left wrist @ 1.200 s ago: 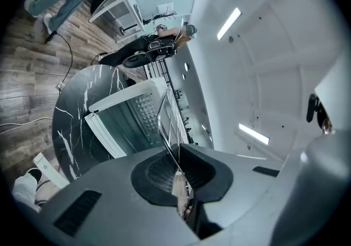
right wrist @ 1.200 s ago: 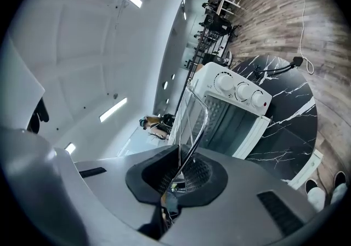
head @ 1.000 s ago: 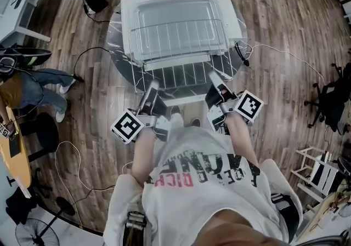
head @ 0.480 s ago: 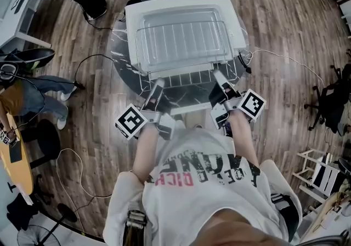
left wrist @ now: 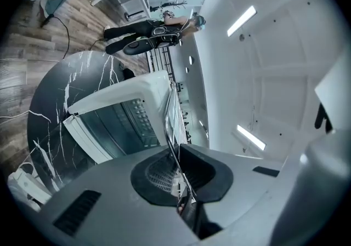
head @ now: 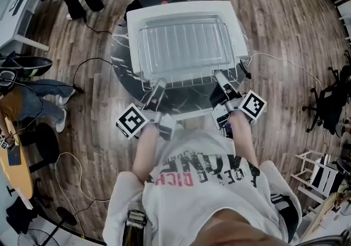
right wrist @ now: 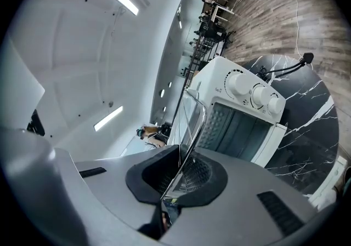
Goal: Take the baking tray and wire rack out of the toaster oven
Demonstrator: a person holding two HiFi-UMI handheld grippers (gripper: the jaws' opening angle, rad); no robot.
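Well, the biggest thing is the round black table (head: 123,69) with white streaks. On it sits the white toaster oven (head: 181,9). Its glass door (left wrist: 88,135) hangs open toward the person, and two round knobs (right wrist: 252,94) show on its front.

Over the top of the oven is the wire rack (head: 184,45). It lies flat. Its long side runs from left to right in front of the person, and its thin wires run away from the person. A grey tray shape shows under the wires, but I cannot tell if the rack rests on it or hangs just above.

The near long edge of the rack sticks out past the oven's front. The left gripper (head: 159,83) is pinched tight on that edge near the left corner. The right gripper (head: 219,76) is pinched tight on it near the right corner. In both gripper views the rack looks like a thin line going straight out from between the jaws.
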